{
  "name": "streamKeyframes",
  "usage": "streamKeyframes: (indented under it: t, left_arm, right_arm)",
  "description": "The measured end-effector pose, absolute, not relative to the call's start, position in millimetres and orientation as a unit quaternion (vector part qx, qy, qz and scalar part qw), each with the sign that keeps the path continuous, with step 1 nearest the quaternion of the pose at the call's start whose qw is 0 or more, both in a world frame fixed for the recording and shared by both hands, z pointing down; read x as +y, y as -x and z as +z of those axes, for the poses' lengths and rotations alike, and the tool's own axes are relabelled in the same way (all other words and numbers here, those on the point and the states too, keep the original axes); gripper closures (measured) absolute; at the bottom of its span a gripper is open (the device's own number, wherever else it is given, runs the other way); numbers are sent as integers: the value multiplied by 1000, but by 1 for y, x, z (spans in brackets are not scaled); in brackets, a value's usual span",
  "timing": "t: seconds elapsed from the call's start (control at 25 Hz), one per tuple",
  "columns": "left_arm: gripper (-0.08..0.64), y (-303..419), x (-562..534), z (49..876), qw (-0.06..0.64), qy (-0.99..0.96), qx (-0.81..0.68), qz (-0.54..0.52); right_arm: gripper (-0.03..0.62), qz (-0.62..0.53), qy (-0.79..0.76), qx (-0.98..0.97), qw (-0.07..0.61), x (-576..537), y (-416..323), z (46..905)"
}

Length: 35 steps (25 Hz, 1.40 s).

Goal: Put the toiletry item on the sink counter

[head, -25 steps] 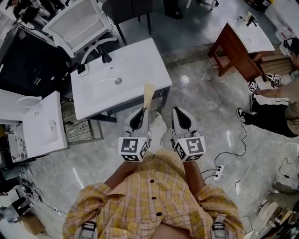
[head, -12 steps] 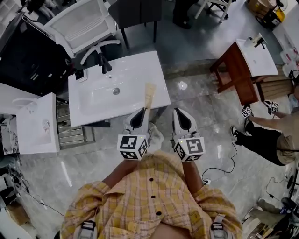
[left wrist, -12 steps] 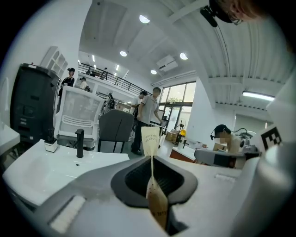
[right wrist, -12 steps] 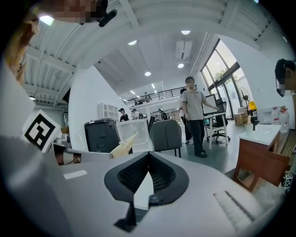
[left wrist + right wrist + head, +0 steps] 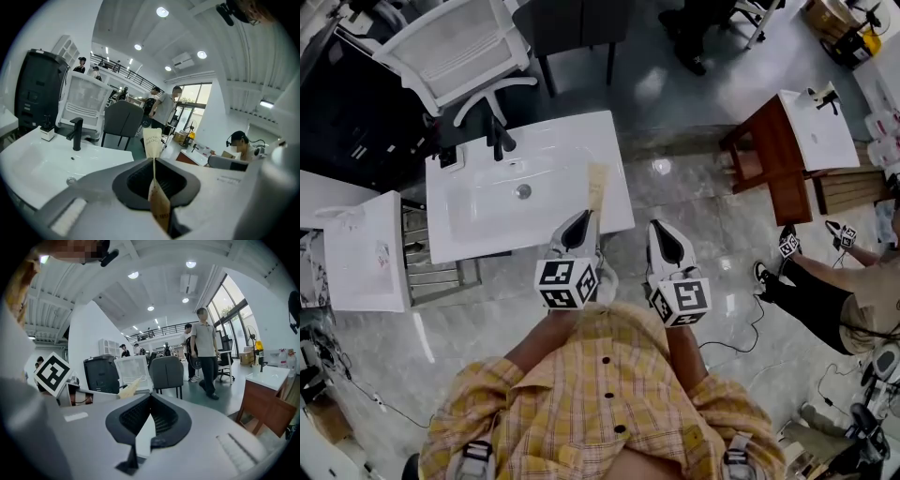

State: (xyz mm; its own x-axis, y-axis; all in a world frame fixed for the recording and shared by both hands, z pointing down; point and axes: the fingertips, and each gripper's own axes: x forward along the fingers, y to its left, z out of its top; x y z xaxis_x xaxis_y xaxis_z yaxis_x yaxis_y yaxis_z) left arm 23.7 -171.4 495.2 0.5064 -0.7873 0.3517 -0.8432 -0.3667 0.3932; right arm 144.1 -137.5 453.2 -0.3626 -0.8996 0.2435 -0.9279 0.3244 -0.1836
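Observation:
My left gripper (image 5: 582, 221) is shut on a tan paper-wrapped toothbrush packet (image 5: 596, 188). The packet sticks forward past the jaws, and its far end hangs over the front right part of the white sink counter (image 5: 577, 141). In the left gripper view the packet (image 5: 153, 143) stands edge-on between the pads of that gripper (image 5: 153, 161), with the counter (image 5: 33, 161) and its black faucet (image 5: 76, 133) ahead to the left. My right gripper (image 5: 662, 231) hovers beside it over the floor, right of the counter. Its jaws (image 5: 150, 397) meet with nothing in them.
A white mesh chair (image 5: 455, 42) and a dark chair (image 5: 572, 23) stand behind the counter. A second white basin (image 5: 361, 253) lies to the left, and a basin on a wooden stand (image 5: 811, 127) to the right. A person (image 5: 825, 281) sits on the floor at the right, near cables.
The view has shifted, so the sink counter now lies further left and lower in the head view. The packet's tip reaches further over the counter. Both grippers keep their pose and grip.

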Motion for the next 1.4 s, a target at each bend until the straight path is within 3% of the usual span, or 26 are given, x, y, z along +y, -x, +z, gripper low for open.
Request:
streamKeyframes:
  t: [1.08,1.4]
  left_arm:
    - [545,-56,-295,643,443,-712,-538,85]
    - [545,-69,-312,676,449,-700,-543,115]
  right_arm:
    - [591,208,-544,-807,97,-223,-169,519]
    - [591,221,-546,-801,104,-228,-181,532]
